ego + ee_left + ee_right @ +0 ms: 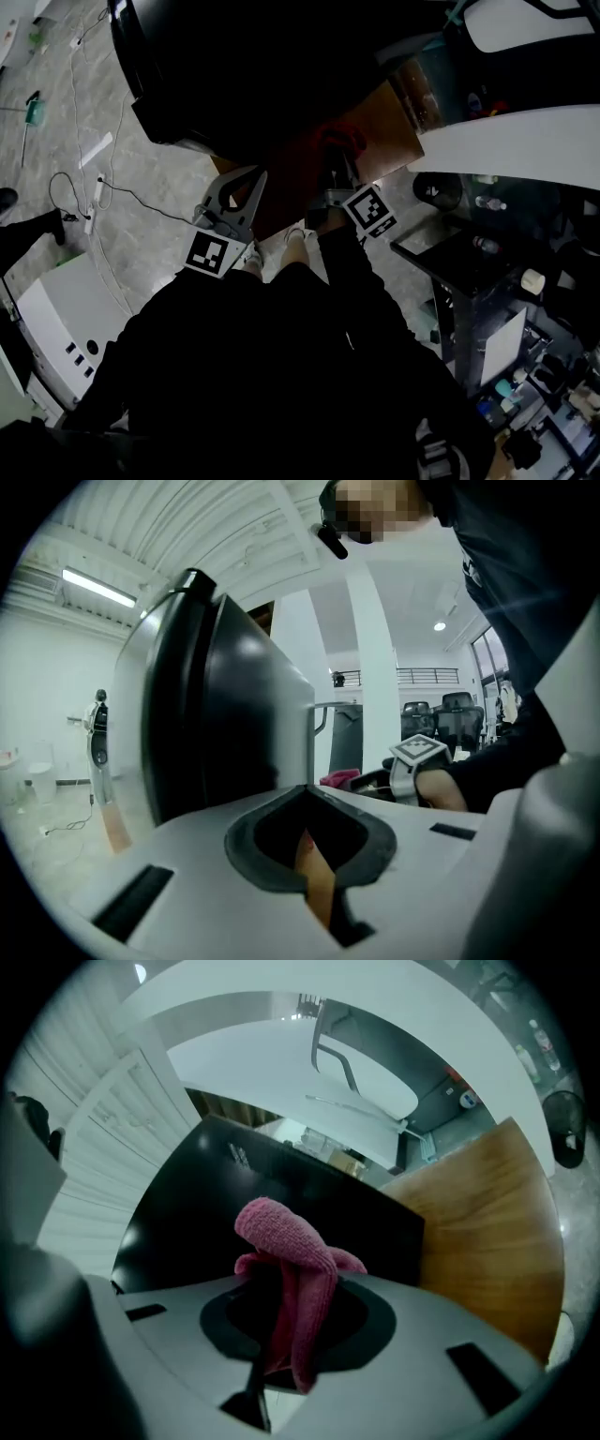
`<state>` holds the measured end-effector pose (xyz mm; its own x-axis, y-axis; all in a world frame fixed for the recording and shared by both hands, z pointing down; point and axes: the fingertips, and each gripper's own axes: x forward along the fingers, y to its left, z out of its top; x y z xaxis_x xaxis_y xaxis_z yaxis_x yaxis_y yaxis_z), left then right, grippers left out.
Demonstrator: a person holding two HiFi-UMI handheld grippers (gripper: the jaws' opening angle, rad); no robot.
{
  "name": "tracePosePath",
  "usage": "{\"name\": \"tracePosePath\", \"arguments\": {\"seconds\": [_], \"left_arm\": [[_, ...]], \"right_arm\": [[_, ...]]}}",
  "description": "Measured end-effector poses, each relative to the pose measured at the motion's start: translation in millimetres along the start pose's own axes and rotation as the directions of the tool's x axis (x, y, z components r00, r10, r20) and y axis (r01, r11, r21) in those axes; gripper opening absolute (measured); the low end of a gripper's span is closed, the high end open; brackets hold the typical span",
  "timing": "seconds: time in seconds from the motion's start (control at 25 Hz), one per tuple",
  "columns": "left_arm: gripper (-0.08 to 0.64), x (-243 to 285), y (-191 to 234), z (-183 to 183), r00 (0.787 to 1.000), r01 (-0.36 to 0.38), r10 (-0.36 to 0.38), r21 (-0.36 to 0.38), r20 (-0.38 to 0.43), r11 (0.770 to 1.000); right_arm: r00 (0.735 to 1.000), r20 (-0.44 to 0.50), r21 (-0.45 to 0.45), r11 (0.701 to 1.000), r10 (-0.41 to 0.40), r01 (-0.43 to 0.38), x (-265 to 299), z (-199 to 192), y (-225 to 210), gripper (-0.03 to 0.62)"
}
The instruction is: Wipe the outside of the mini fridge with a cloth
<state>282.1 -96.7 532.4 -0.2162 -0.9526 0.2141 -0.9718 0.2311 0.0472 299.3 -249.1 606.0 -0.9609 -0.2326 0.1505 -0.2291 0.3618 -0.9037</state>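
- The right gripper was clamped on a pink cloth, whose folded end stood up in front of the mini fridge.
- The left gripper had its jaws drawn together with nothing between them.
- The black fridge stood on a wooden surface.
- Cables trailed across the grey marbled floor.
- A strip light glowed on the white ceiling.
- Office chairs stood far back in the room.

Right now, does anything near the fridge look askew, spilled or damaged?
Nothing stands out. The black fridge looks intact on the wooden table, with no spill, and the right gripper pinches the bunched pink cloth. Loose cables trail over the floor.
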Motion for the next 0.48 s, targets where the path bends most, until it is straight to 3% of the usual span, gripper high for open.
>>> {"name": "tracePosePath", "arguments": {"seconds": [0.28, 0.48], "left_arm": [[0.002, -53.4, 50.2, -62.3, 0.999, -0.014, 0.014, -0.009, -0.031, 1.0], [0.002, -67.8, 68.1, -107.0, 0.998, -0.017, 0.016, -0.008, -0.064, 1.0]], "right_arm": [[0.984, -0.172, -0.004, 0.999, -0.04, 0.039, -2.3, -177.9, -9.2, 0.092], [0.988, -0.153, 0.034, 0.999, -0.028, 0.033, 17.1, -231.2, -16.1, 0.092]]}}
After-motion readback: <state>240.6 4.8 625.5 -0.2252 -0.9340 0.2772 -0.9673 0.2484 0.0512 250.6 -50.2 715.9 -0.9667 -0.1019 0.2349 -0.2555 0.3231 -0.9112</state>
